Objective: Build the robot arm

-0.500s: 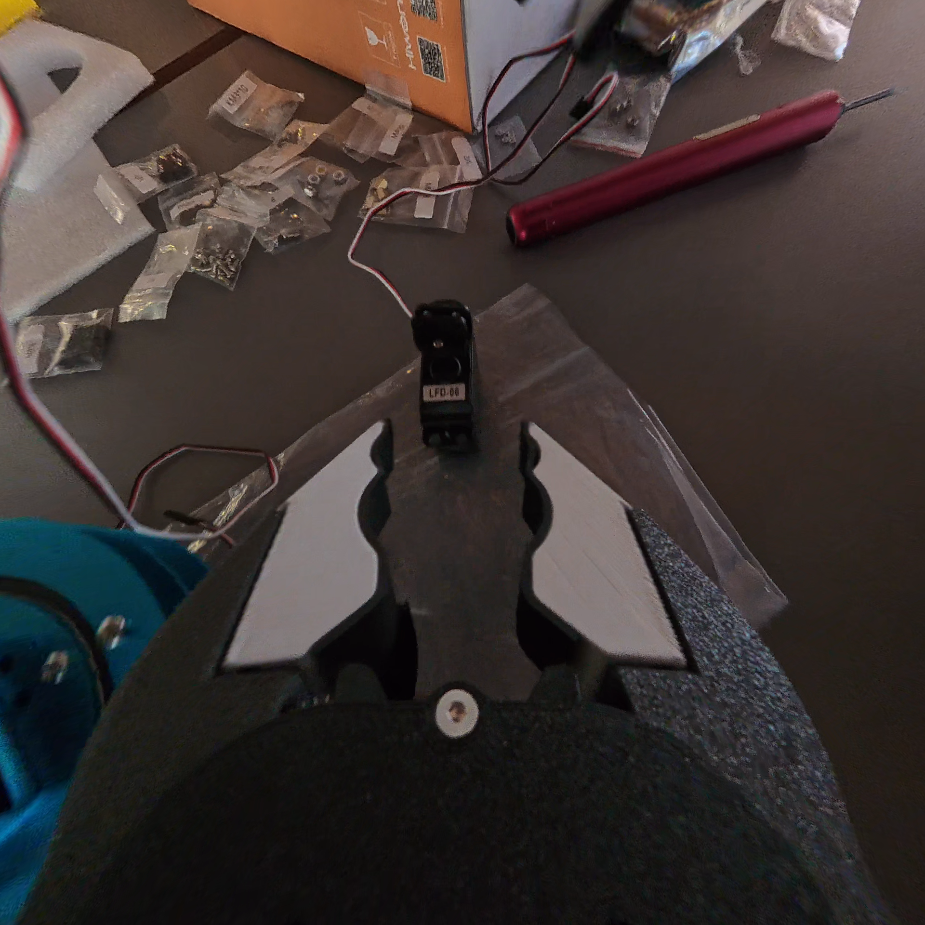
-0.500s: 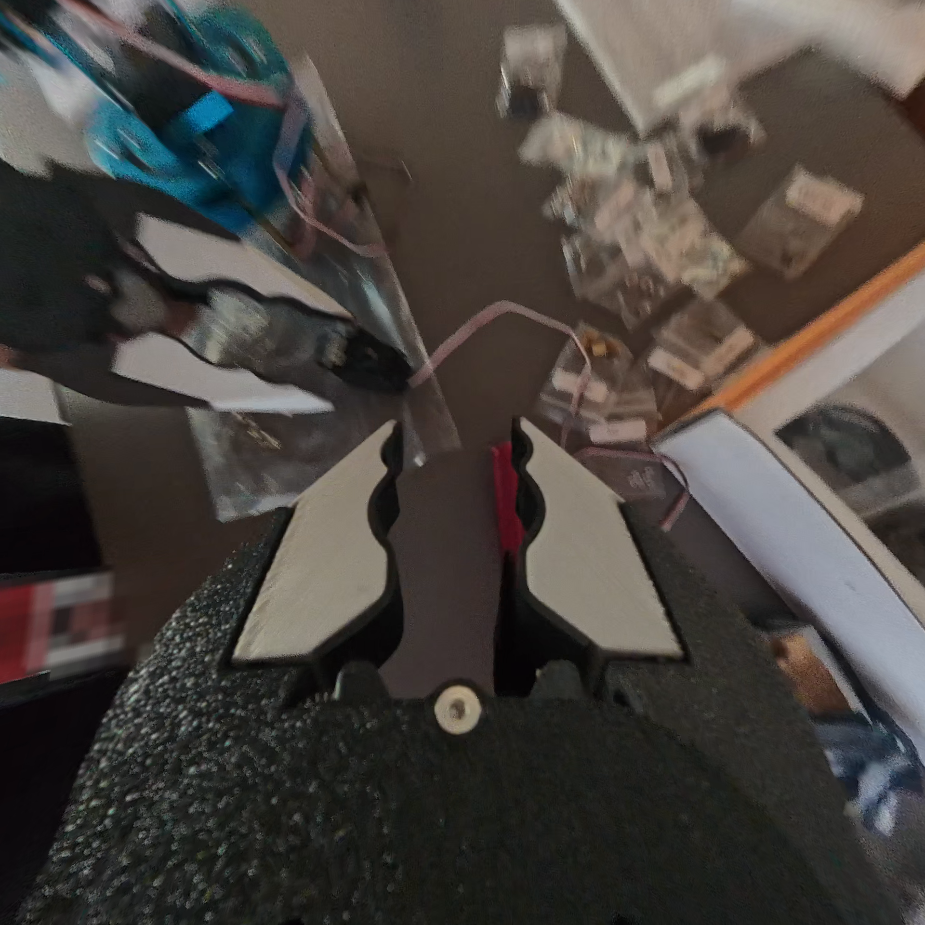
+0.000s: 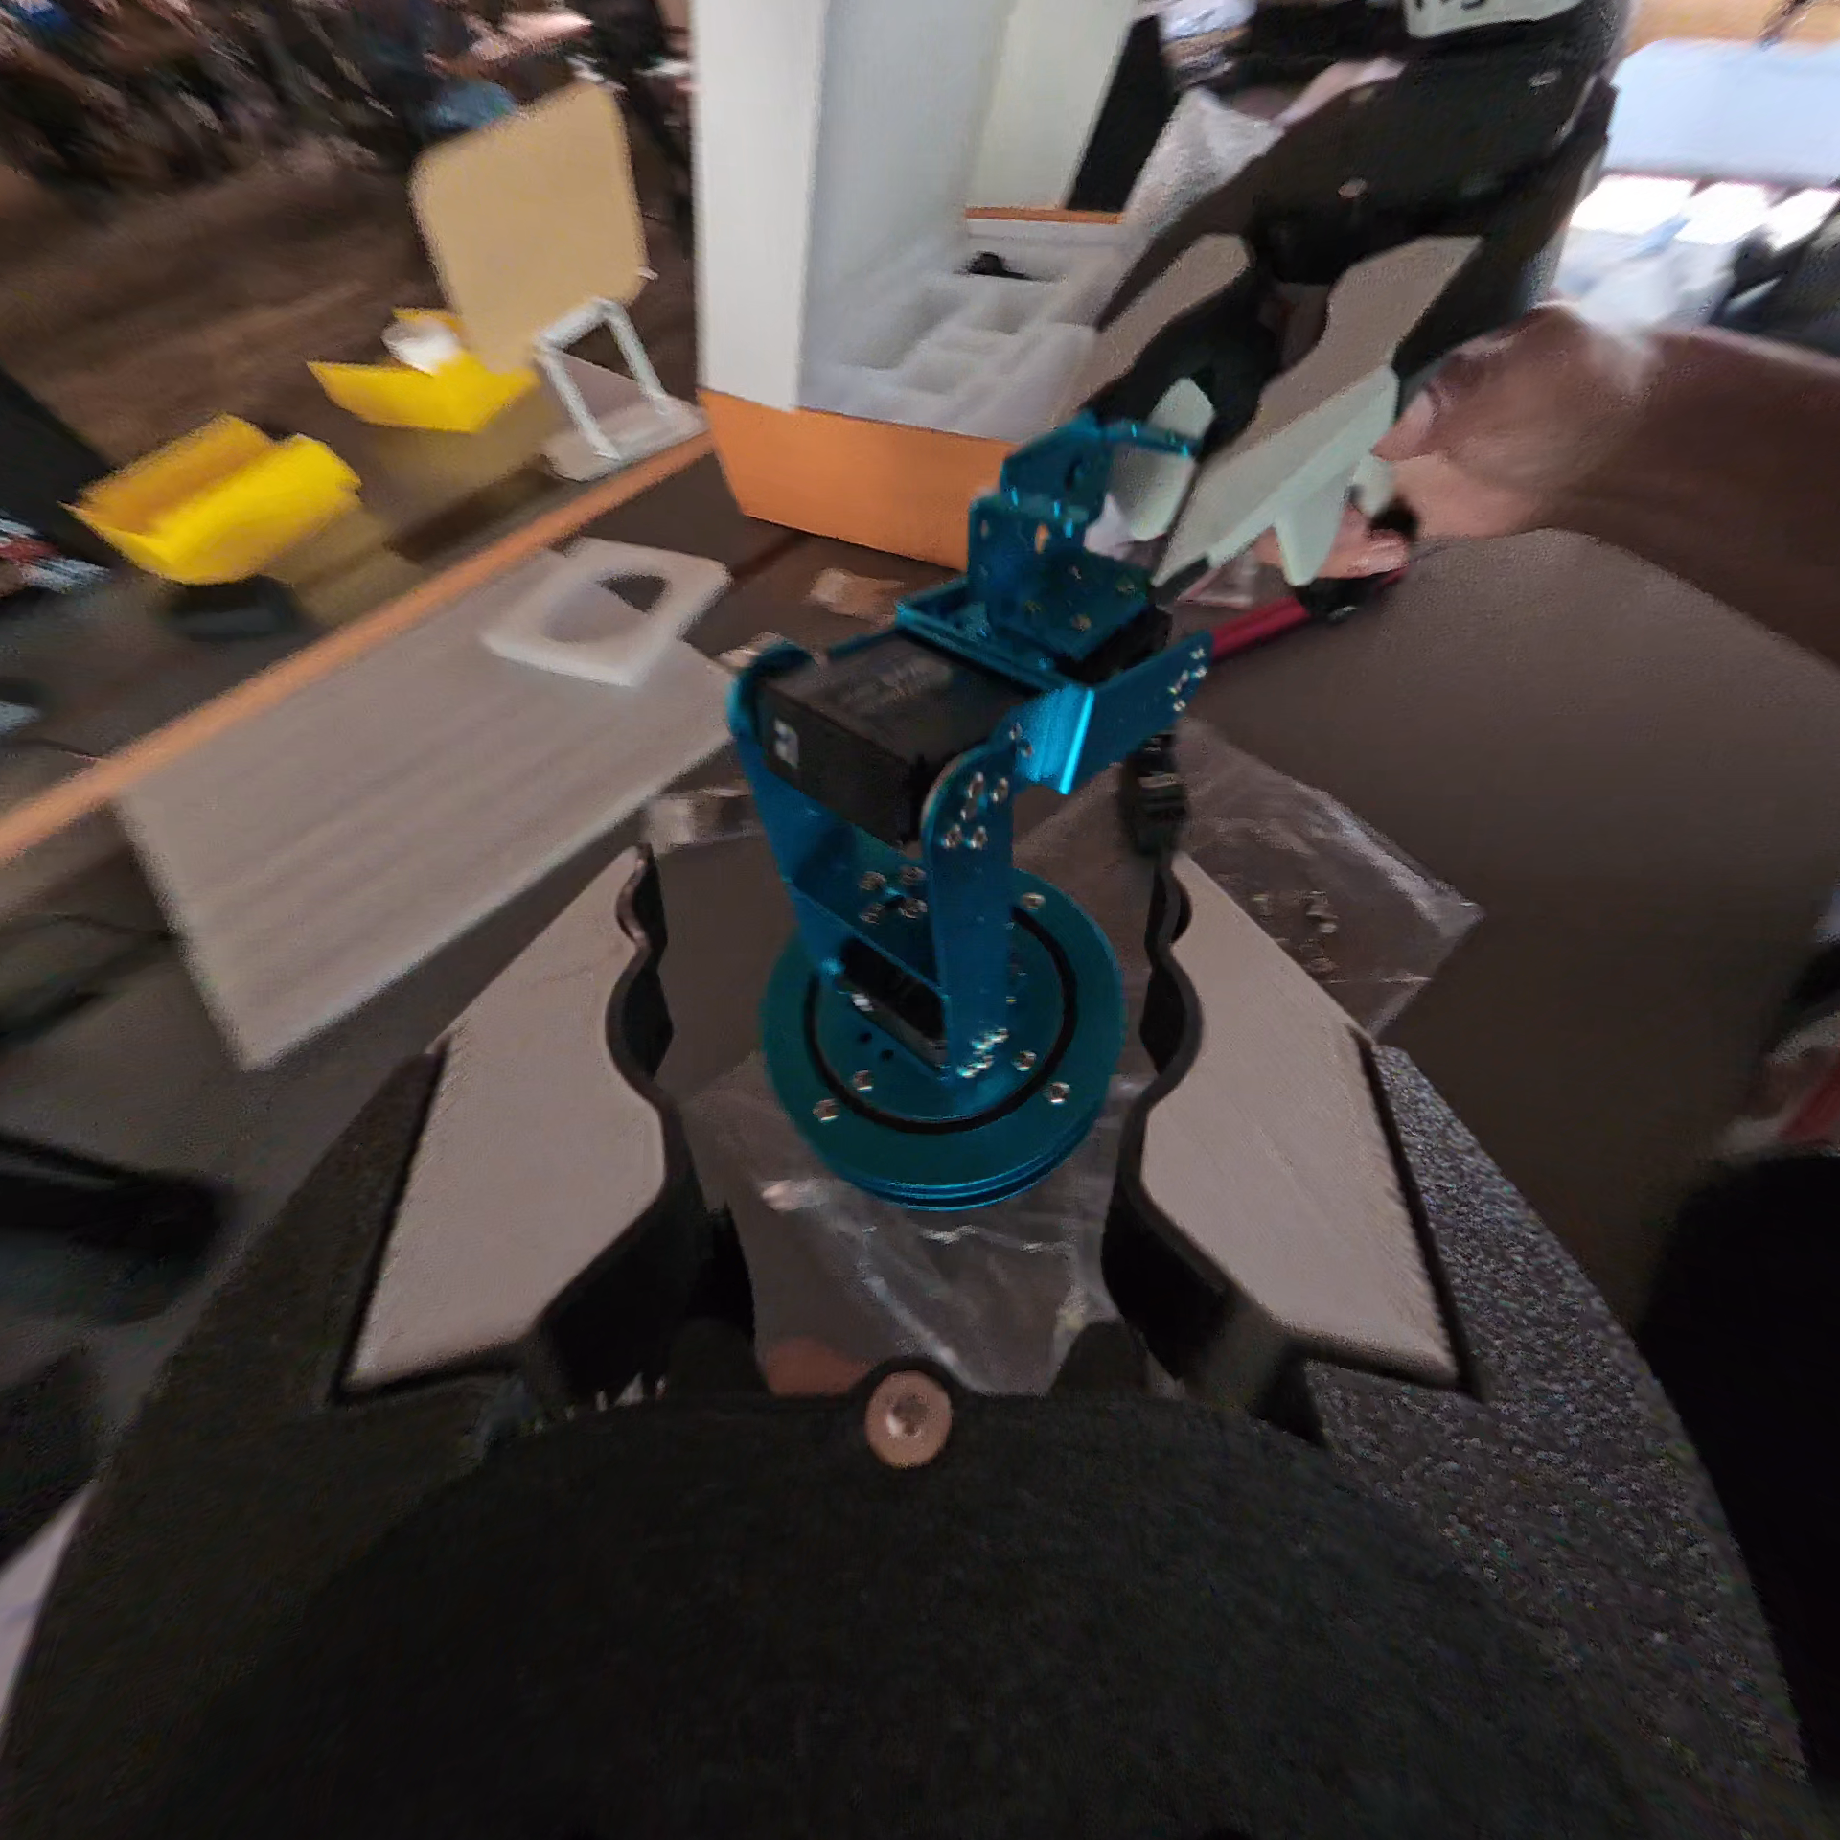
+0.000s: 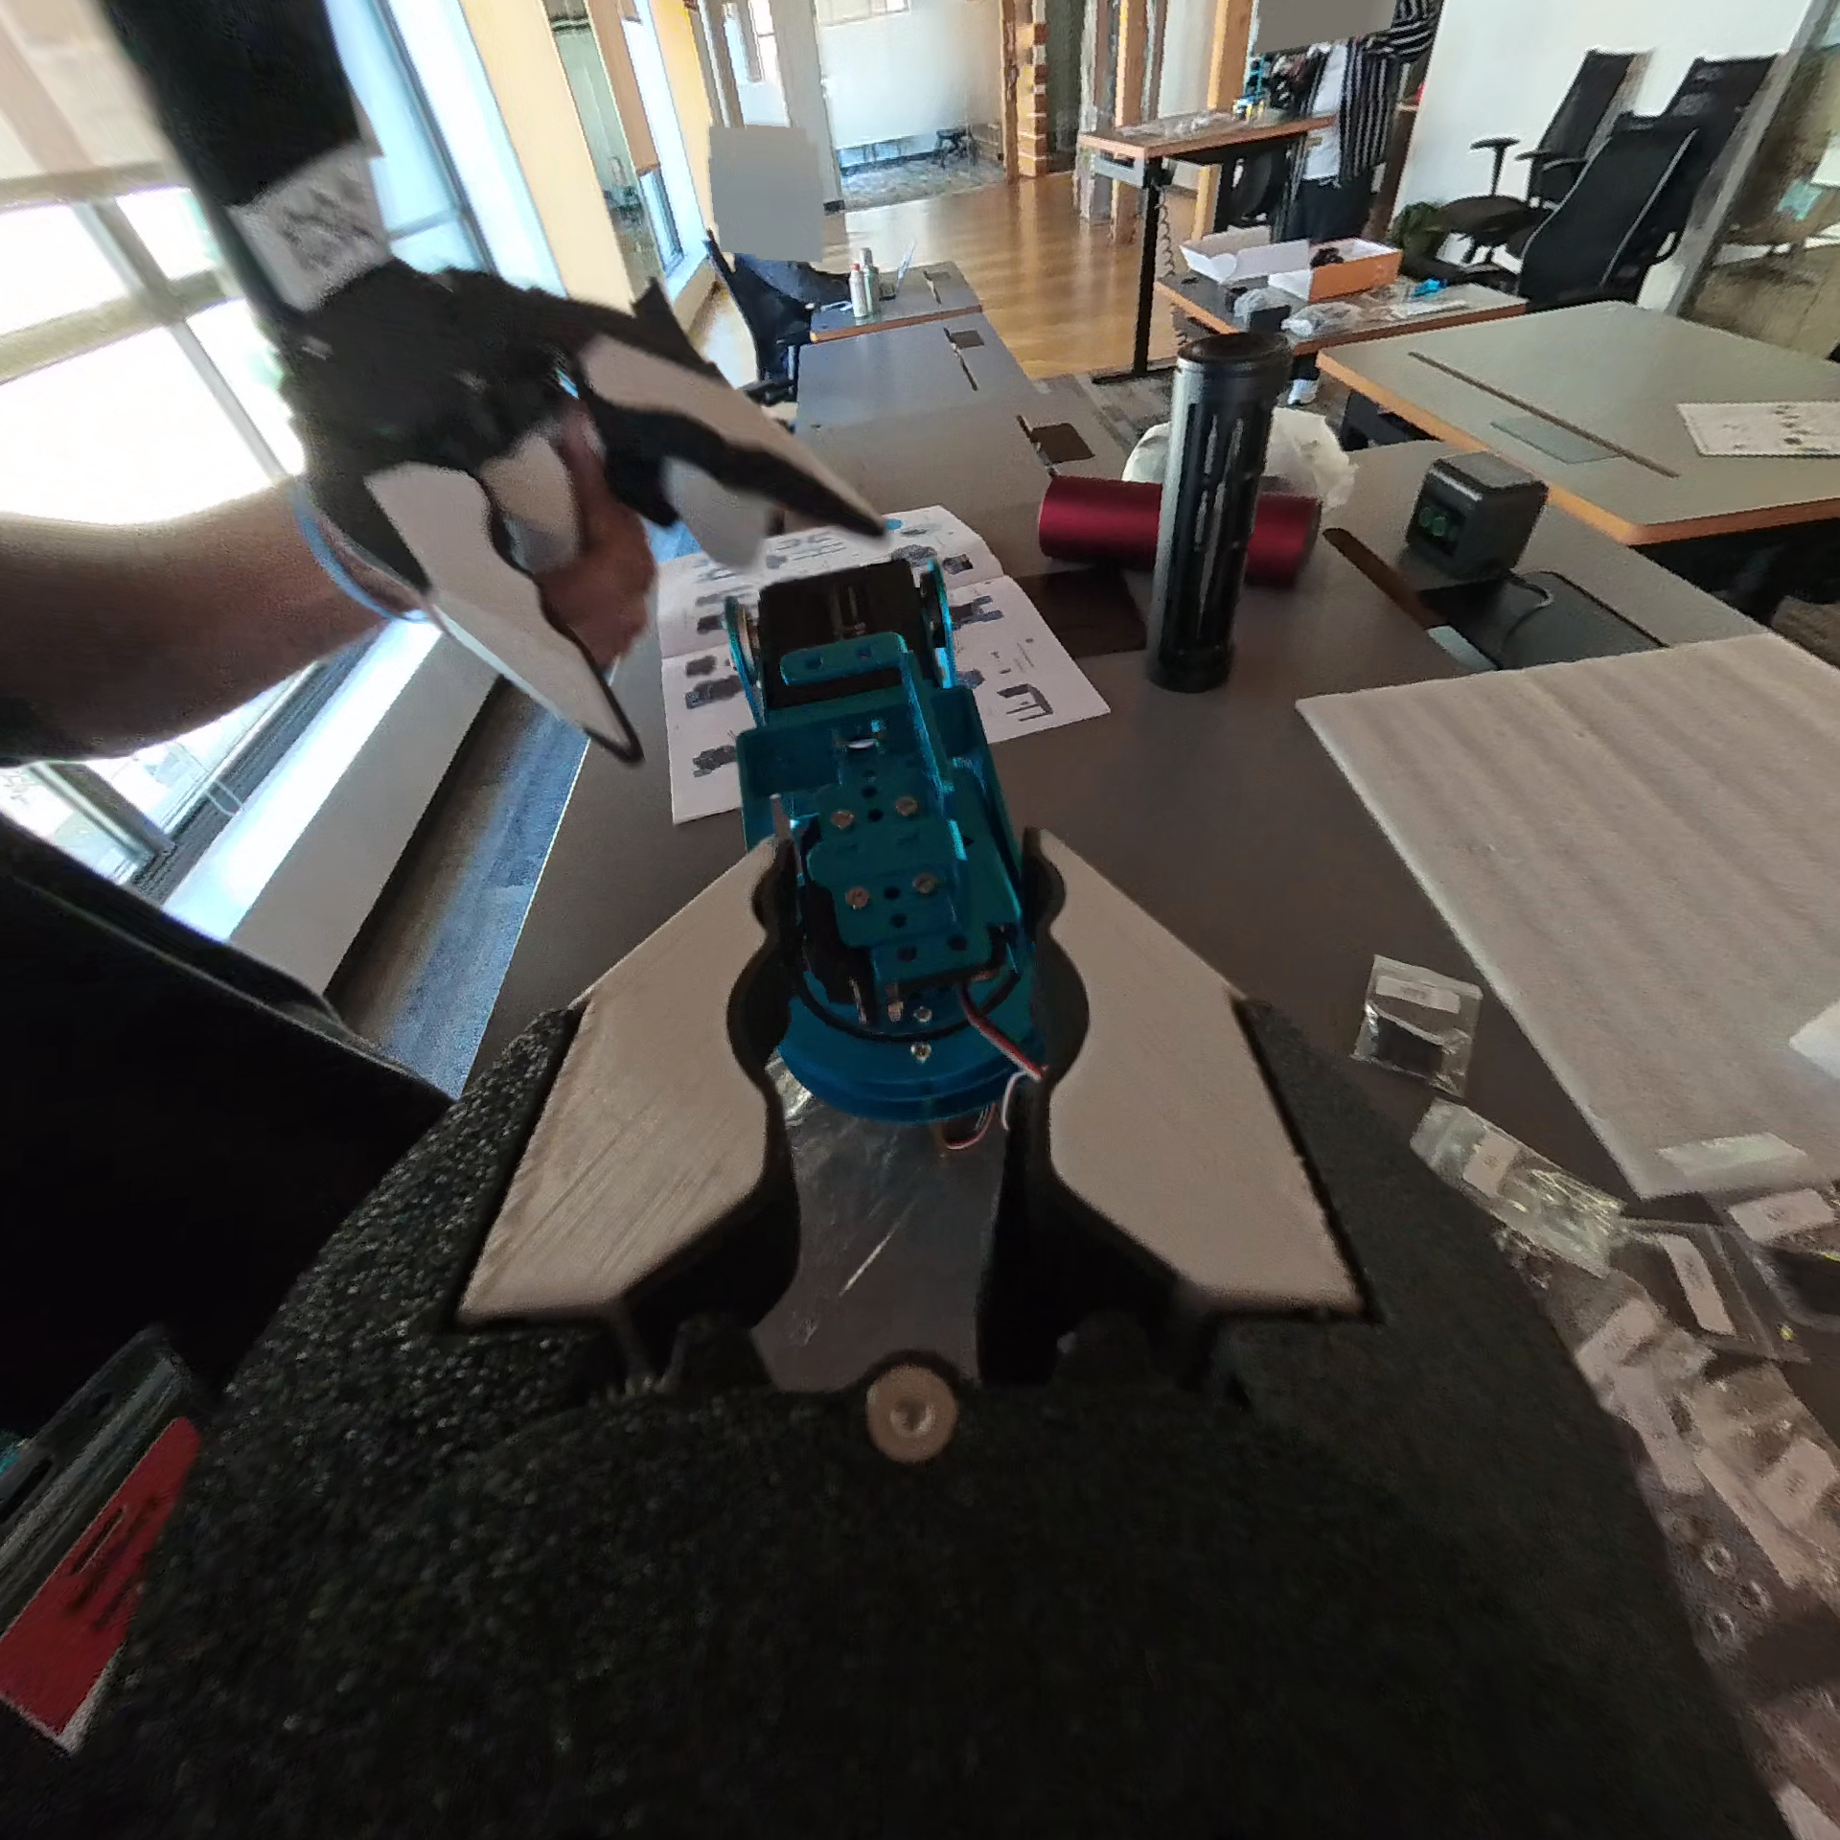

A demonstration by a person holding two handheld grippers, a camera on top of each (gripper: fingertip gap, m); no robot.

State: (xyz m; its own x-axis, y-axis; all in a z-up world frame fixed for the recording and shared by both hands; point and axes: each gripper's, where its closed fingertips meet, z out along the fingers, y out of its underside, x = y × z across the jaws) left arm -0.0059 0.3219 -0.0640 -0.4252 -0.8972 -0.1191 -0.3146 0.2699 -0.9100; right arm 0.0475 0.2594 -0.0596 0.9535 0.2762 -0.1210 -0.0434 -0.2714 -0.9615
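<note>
A blue metal robot arm [image 3: 936,896] with black servos stands upright on a round blue base, on a clear plastic bag [image 3: 1324,916]. My left gripper [image 3: 901,861] is open wide, and the arm stands just ahead between its fingertips without touching them. My right gripper [image 4: 904,841] faces the arm [image 4: 886,896] from the opposite side. Its jaws stand apart at either side of the upper bracket; I cannot tell whether they touch it. The right gripper also shows in the left wrist view [image 3: 1225,528], by the arm's top. The left gripper shows open in the right wrist view [image 4: 752,637].
A small black servo [image 3: 1155,797] lies behind the arm, with a red screwdriver [image 3: 1265,627] beyond it. An orange-and-white box [image 3: 846,478] holds foam. Also here are a foam sheet [image 4: 1593,876], an open booklet [image 4: 1035,677], a black cylinder [image 4: 1210,518], a red cylinder [image 4: 1095,518] and small parts bags [image 4: 1414,1016].
The left gripper has swung from the small black servo to face the blue arm, and its jaws are wider. The right gripper has moved in to the arm's other side.
</note>
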